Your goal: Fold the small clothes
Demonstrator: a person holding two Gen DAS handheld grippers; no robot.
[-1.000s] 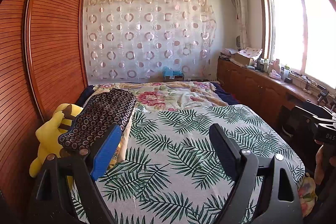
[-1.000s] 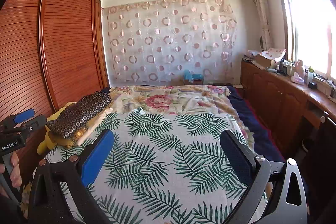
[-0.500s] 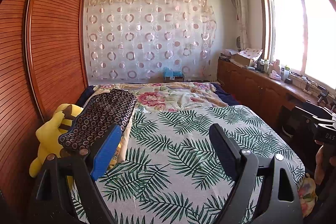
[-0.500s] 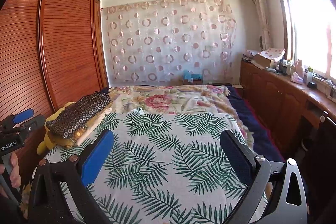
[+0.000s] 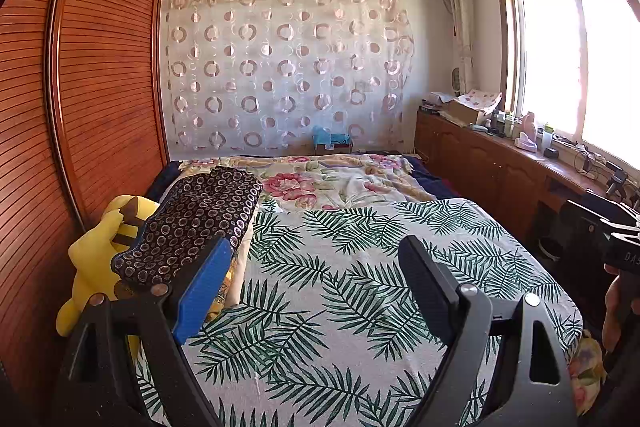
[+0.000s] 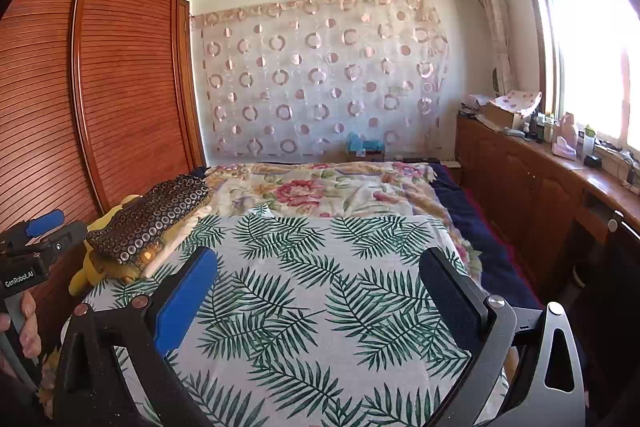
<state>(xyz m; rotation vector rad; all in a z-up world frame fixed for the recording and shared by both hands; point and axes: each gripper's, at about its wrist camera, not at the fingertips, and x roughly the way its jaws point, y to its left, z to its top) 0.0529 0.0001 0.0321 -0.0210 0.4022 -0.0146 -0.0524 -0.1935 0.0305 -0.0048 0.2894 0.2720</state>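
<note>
A folded dark garment with a ring pattern point(image 5: 196, 219) lies on top of a small stack at the left edge of the bed; it also shows in the right wrist view point(image 6: 152, 217). My left gripper point(image 5: 316, 259) is open and empty above the palm-leaf sheet point(image 5: 360, 287), just right of the stack. My right gripper point(image 6: 320, 267) is open and empty above the same sheet point(image 6: 320, 291). The left gripper also shows at the left edge of the right wrist view point(image 6: 38, 235).
A yellow plush toy point(image 5: 96, 259) sits against the wooden wardrobe point(image 5: 80, 107) on the left. A floral quilt point(image 5: 328, 179) covers the far end of the bed. A wooden cabinet point(image 5: 500, 171) with clutter runs under the window on the right.
</note>
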